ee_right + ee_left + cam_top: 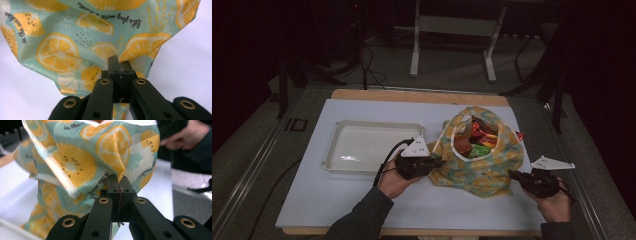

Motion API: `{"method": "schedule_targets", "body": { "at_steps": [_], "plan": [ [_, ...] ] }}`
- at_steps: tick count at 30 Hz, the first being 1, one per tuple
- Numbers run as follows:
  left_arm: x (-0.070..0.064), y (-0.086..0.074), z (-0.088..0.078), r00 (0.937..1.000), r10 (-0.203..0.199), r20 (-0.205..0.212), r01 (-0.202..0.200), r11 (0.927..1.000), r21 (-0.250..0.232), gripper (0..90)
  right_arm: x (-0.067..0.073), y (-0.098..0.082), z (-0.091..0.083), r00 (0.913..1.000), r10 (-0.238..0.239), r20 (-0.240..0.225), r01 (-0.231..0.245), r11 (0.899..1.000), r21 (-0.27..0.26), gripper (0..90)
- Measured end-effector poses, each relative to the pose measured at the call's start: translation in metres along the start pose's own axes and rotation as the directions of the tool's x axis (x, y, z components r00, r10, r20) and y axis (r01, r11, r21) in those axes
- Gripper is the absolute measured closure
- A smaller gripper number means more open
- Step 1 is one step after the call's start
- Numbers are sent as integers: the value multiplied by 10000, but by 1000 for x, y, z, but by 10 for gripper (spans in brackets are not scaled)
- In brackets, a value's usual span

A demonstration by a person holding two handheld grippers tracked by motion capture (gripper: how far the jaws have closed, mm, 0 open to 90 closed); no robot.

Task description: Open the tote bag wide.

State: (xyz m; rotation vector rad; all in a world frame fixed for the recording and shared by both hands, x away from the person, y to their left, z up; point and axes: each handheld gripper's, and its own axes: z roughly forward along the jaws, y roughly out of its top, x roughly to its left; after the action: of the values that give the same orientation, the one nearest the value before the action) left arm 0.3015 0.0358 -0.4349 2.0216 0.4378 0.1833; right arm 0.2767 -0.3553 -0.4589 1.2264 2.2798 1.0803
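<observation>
A: What lies farthest left?
B: A shallow white plastic tray [343, 150] on the pale blue tabletop [312, 200]. Just right of it, the left gripper [439, 161] pinches the fabric of the teal lemon-print cloth bag [484, 170].
A: And the bag?
B: Standing mid-table, mouth open, colourful packets [479, 137] inside. The right gripper [512, 174] is clamped on its right side.

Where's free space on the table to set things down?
The tray is empty. The mat is bare in front of the tray, along its left edge, and behind the tray and bag. It is crowded on the right: the left gripper and right gripper each pinch the bag's cloth, one on each side.
</observation>
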Motion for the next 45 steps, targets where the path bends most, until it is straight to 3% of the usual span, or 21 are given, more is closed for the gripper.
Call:
{"method": "schedule_targets", "body": {
  "at_steps": [4,8,10,12,18,30,45],
  "plan": [
    [3,-11,12,9998,-169,-57,172,9978,635,895,1,-4,6,10000,52,-65,-50,9997,219,900],
    [10,-20,22,9986,-451,-266,482,9898,1342,894,1,-8,12,10000,53,-37,-51,9987,498,900],
    [13,-22,24,9975,-627,-326,667,9875,1429,893,0,-10,15,10000,41,-49,-38,9981,623,900],
    [15,-22,22,9969,-740,-275,770,9881,1333,885,0,-12,17,10000,50,-70,-46,9977,676,900],
    [21,-16,6,9946,-929,-455,966,9915,867,685,0,-12,16,10000,29,-62,-25,9975,712,900],
    [37,3,-19,9898,-1229,-728,1236,9923,61,528,1,-8,13,10000,-81,-20,82,9979,649,900],
    [44,27,-28,9908,-1316,-327,1299,9903,-504,412,1,-8,12,9998,-193,99,186,9976,673,900]
  ]
}}
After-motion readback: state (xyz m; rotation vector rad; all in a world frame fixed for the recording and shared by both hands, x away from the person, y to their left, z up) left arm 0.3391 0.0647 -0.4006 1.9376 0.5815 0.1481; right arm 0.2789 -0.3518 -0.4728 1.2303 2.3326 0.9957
